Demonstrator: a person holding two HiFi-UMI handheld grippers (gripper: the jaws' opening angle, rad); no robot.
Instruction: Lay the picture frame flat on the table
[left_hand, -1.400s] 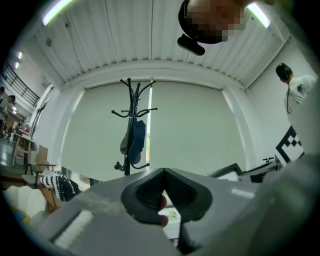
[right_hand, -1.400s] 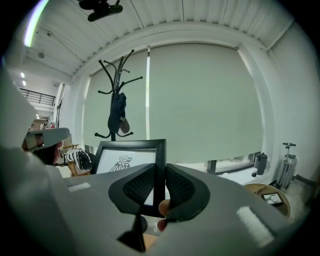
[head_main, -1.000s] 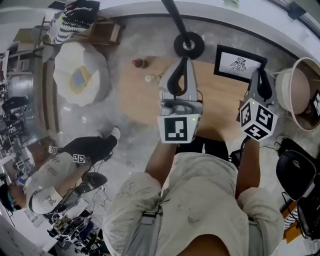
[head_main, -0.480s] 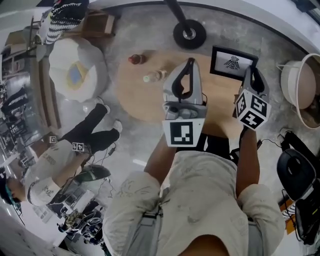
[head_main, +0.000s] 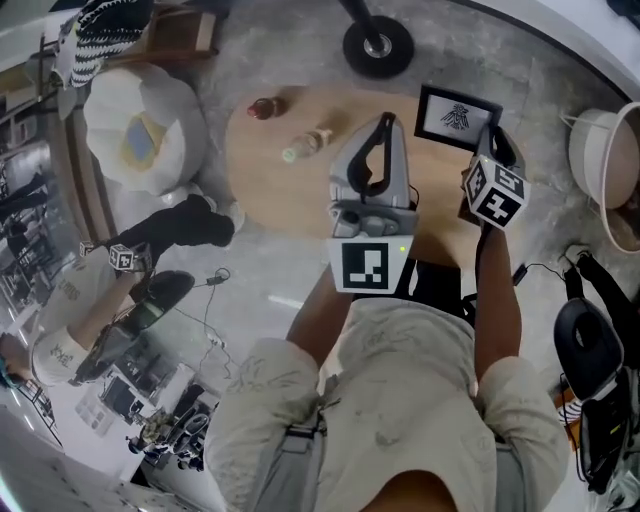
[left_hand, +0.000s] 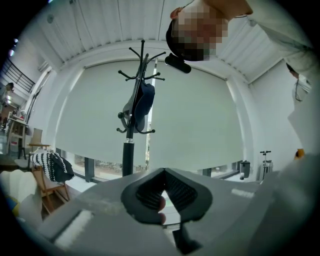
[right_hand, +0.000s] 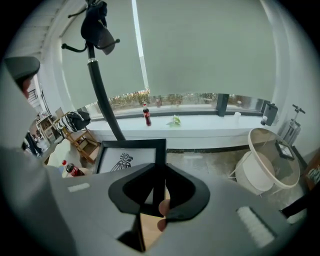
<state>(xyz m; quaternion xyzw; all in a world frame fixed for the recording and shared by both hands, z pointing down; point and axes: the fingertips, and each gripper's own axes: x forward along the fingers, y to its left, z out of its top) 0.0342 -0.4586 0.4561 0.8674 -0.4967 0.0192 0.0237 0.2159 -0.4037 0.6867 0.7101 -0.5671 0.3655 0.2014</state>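
The picture frame is found at the far right edge of the round wooden worktop. It is not yet flat: its black border and bird print are tilted up toward the person. Whether its lower edge rests on the wood cannot be told.

The right hand-held gripper is closed on the frame's right-hand border. In the right gripper view, that dark bar is seen running down between the jaws, which are pressed against it from both sides. The grip appears to have been taken on the side rail so that the print is left untouched and the frame can be pivoted about its lower edge. The gripper is angled downward, which suits lowering the frame onto the wood.

The left hand-held gripper is held level above the middle of the worktop. Its jaws are closed on nothing, and it is pointed toward a coat stand. It is judged to be kept clear as a spare.

A cola bottle and a small lying bottle are set well apart from the frame, so room for laying it down is available.
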